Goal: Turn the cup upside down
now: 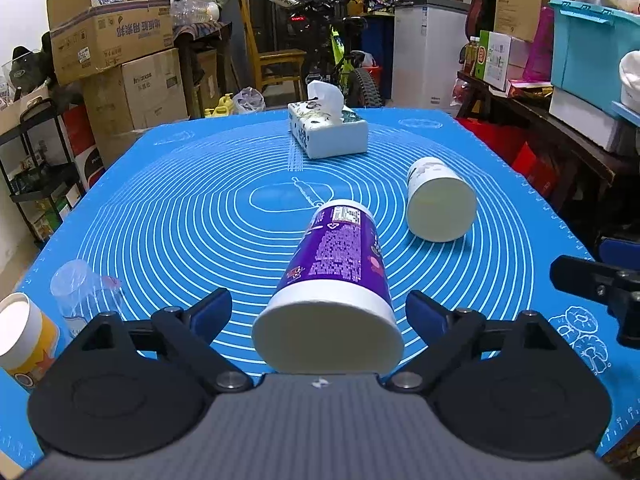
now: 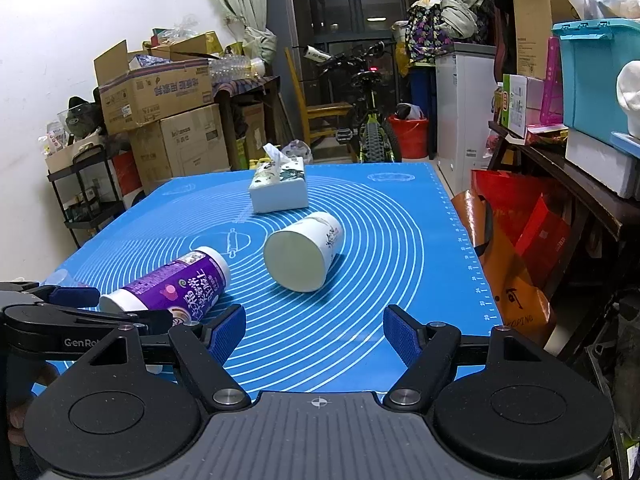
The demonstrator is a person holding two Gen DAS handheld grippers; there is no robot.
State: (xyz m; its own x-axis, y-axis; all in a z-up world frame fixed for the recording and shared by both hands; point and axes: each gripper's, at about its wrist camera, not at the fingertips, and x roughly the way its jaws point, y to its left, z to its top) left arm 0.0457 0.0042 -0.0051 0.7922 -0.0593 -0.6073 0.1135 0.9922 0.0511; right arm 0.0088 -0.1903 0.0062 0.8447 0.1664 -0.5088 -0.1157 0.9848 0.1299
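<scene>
Now the left gripper (image 1: 320, 312) has its jaws wide apart with the purple cup (image 1: 336, 276) lying on its side between them, wide end nearest, neither pad touching, while the right gripper (image 2: 314, 334) hangs just as open over bare blue mat (image 2: 360, 360), the white cup (image 2: 304, 250) lying ahead of it. Risk: on that round wall, an off-centre squeeze could send the purple cup rolling away or crush it. Whether either end is open or lidded, I can't tell.

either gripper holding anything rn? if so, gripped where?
Nothing is held. The left gripper is open, its fingers either side of the purple cup lying on the mat, not touching. The right gripper is open with only mat between its fingers.
</scene>
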